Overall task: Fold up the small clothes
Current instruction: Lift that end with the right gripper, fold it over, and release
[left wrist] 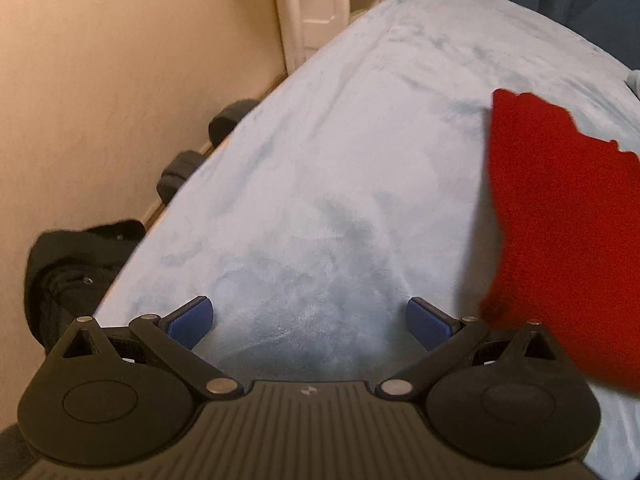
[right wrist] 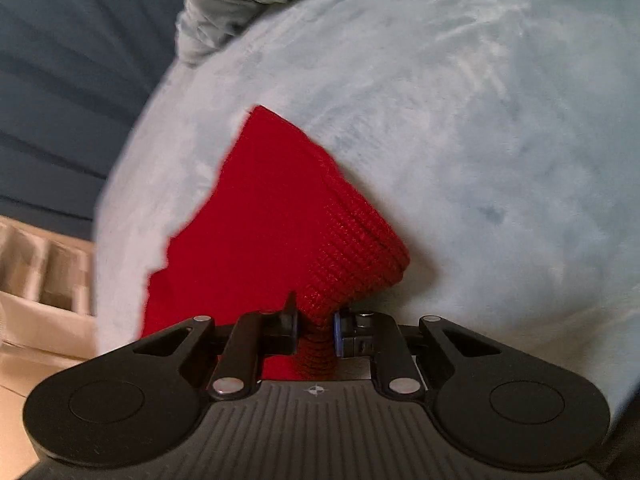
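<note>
Two claws, right claw (right wrist: 316,326) pinching red knit (right wrist: 276,216)

Bed: pale blue plush blanket (left wrist: 328,168) across the top
Wall: plain cream wall (left wrist: 120,60)
Curtain: dark blue pleated curtain (right wrist: 72,80)
Floor items: black bag (left wrist: 68,264) beside the bed

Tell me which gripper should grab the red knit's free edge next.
Left. The left gripper is open and empty beside the red knit; the right gripper is already clamped on its ribbed edge.

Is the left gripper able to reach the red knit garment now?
Probably yes: the left gripper is open, and the red knit garment, held by the right gripper, hangs just beside its right finger with nothing between.
</note>
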Demonstrator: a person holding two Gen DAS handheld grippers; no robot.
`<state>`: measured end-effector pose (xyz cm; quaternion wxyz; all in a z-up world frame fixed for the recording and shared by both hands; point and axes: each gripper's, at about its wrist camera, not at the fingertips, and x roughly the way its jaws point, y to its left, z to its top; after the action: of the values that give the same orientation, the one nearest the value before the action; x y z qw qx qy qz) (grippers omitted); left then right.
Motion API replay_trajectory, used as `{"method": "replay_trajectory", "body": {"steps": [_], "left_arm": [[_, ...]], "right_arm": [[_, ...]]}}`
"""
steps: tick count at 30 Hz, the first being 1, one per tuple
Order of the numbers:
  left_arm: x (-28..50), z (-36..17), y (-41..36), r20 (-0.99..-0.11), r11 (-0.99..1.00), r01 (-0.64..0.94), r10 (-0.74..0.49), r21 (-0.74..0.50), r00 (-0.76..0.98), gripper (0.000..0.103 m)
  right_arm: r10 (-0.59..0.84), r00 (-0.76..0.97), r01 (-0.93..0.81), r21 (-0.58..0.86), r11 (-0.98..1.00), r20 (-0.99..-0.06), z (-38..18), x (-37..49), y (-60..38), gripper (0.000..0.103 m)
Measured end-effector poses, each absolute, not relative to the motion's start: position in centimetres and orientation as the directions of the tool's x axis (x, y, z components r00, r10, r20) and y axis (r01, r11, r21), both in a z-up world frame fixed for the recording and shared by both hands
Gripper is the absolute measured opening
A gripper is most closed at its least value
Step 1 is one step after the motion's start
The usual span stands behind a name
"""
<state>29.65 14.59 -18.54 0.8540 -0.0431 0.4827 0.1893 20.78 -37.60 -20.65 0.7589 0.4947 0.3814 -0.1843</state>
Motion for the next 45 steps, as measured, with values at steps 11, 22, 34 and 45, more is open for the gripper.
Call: {"method": "replay_trajectory", "body": {"steps": [11,22,34,45], "left_arm": [[29.4,-19.2,18.6,-0.823,0.889,-0.451,0.197,-0.080,0.533,0.103],[28.6,-18.3,22.2,-0.829,0.827,-0.546,0.209,-0.134,0.520,0.103],[28.8,-18.1,21.4,-0.814,0.847,-0.513,0.196,-0.141,0.546,0.103],[27.7,-14.0,19.2,-0.734,0.909,-0.371,0.118,-0.192,0.669,0.103]], "right_arm": [[-0.313,0.463,0.606,0.039,0.794,-0.829,-12.6,29.4,-28.4,0.015],[0.175,0.659,-0.589,-0.357,0.726,-0.731,-13.5,26.3,5.0,0.016],[0.318,0.623,-0.681,-0.295,0.670,-0.715,-12.5,23.6,4.6,0.014],[0.357,0.596,-0.620,-0.130,0.774,-0.719,-10.1,22.2,1.6,0.031]]}}
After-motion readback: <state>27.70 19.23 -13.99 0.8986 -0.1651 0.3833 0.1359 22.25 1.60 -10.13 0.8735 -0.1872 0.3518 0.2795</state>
